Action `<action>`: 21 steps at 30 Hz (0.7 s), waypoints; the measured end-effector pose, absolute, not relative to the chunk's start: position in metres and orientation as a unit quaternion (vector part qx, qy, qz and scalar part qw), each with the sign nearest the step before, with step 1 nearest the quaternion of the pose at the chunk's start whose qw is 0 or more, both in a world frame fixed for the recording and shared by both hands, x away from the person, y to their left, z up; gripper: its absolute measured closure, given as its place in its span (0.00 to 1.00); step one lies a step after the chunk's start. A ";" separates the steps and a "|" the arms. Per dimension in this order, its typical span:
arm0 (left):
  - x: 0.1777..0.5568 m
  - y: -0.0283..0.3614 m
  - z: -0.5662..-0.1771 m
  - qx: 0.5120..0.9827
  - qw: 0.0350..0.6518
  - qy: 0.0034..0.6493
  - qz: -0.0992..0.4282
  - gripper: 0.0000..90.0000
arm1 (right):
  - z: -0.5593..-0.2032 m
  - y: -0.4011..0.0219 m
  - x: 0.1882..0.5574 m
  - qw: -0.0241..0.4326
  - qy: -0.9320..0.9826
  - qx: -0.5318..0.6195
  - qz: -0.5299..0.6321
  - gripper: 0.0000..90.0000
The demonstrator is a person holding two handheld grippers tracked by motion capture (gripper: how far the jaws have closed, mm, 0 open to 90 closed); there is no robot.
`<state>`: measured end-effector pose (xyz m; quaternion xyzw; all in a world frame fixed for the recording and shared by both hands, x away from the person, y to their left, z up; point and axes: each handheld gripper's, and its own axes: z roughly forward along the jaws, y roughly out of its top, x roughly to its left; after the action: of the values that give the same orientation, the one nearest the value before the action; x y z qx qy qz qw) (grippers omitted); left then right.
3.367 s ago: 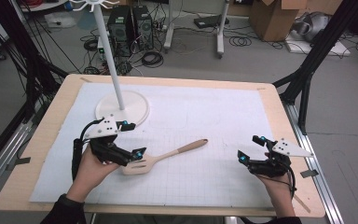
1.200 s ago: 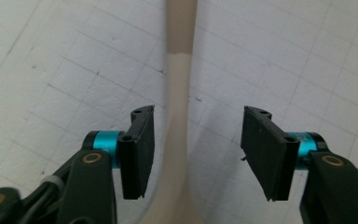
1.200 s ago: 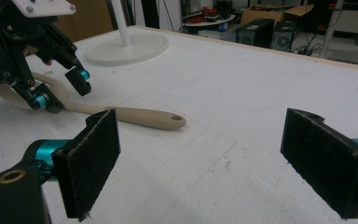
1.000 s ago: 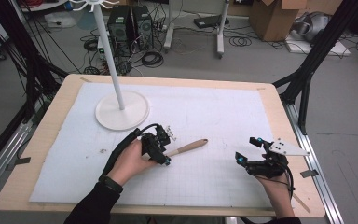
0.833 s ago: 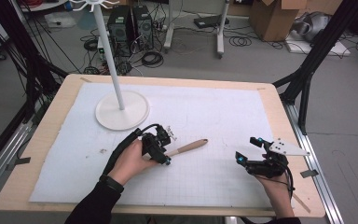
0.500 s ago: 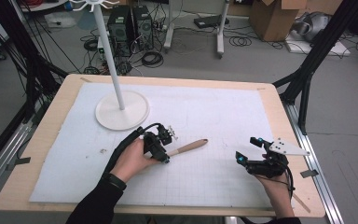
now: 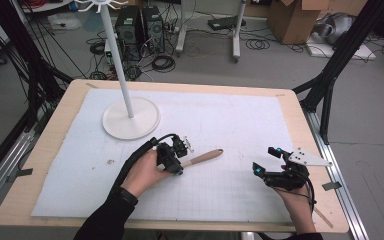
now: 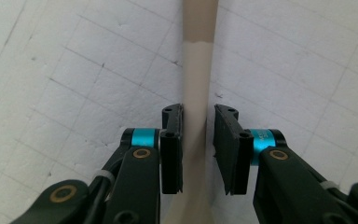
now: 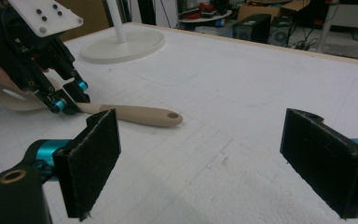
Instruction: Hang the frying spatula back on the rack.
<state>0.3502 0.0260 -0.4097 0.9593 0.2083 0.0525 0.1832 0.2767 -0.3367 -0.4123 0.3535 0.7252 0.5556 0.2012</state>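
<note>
In left gripper view, left gripper (image 8: 198, 140) closing, pinches spatula (image 8: 196, 93) neck; right gripper (image 9: 214, 163) spread

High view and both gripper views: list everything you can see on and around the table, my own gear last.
spatula: 1, beige with wooden handle, lying on the mat near the middle, neck between the left jaws
stand: 1, white, round base and pole, far left of the mat
mat: 1, white, gridded, covering the table
table: 1, light wood
cardboard box: 1, brown, on the floor beyond
left gripper: 1, black, jaws just closing on the spatula
right gripper: 1, black, jaws open, right side
</note>
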 end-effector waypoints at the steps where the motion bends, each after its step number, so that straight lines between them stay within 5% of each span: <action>1: 0.351 0.026 -0.410 0.960 0.185 0.206 0.051 0.84 | -0.412 -0.337 0.276 0.198 0.724 0.356 0.557 0.12; 21: 0.348 0.028 -0.405 0.955 0.204 0.202 0.068 0.86 | -0.412 -0.339 0.276 0.192 0.720 0.361 0.560 0.14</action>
<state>0.3478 0.0284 -0.4052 0.9555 0.2022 0.0681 0.2037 0.2761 -0.3388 -0.4119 0.3613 0.7204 0.5600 0.1920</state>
